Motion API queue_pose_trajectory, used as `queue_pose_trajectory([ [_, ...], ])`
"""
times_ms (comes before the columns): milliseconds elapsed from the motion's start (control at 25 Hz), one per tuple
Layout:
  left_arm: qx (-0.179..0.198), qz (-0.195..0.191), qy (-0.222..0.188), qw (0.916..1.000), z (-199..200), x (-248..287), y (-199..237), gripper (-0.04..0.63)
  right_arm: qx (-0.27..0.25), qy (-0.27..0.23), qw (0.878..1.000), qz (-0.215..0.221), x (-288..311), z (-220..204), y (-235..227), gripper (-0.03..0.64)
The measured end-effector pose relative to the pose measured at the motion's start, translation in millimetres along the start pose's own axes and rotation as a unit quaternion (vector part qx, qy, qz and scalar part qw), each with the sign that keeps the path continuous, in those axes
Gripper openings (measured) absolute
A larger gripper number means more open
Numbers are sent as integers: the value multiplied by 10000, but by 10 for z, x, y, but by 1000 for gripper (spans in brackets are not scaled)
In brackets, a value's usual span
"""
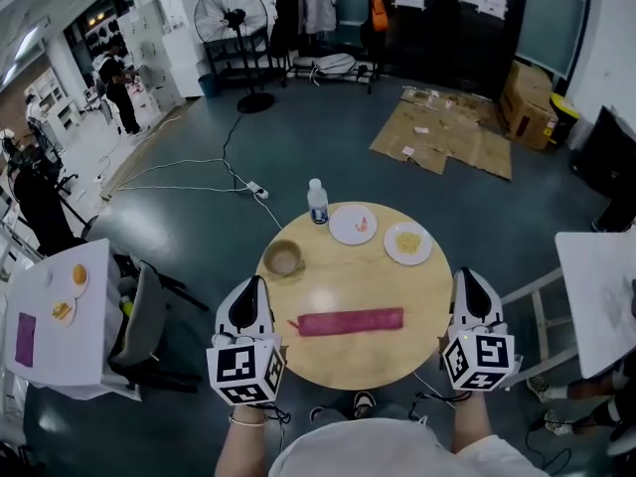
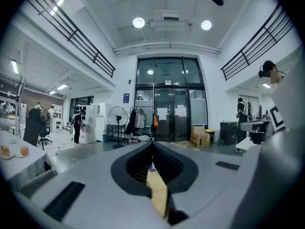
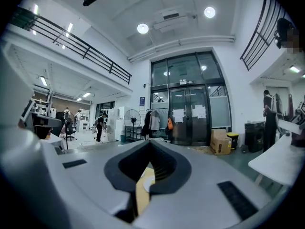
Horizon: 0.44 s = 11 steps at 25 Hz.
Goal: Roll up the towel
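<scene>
**Grippers closed and empty on either side of the towel**

Left gripper [image 1: 253,284] sits at the near left edge of the round wooden worktop [image 1: 397,358], pointing level across it. Its jaws are pressed together with nothing between them. The right gripper [image 1: 467,276] mirrors it at the near right edge, jaws likewise together and empty. Each is carried in one of the person's hands, with the marker cube facing up.

Between them lies the red towel [image 1: 351,321], a long narrow strip running left to right across the near half of the worktop. It is well apart from both grippers, and neither touches it. From where I stand I cannot tell whether it is rolled or only folded flat.

Farther back on the worktop there is a small bowl [image 1: 283,257] on the left. A clear water bottle [image 1: 317,203] stands upright at the far edge. Just beside the bottle is a white plate [image 1: 353,224], and a second plate [image 1: 408,242] sits to its right, each with a little food on it.
</scene>
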<state>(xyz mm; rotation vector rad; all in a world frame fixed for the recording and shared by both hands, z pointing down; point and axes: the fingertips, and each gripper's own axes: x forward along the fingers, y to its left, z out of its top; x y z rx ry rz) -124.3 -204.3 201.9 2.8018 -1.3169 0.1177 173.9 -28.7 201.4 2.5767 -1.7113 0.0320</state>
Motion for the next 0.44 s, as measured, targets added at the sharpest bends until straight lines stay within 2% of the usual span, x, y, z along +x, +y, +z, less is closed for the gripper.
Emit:
queue_pose_trajectory([
  [440, -74, -30, 111, 9999, -102, -36, -61, -5, -46, 101, 9999, 56, -59, -60, -12, 0],
])
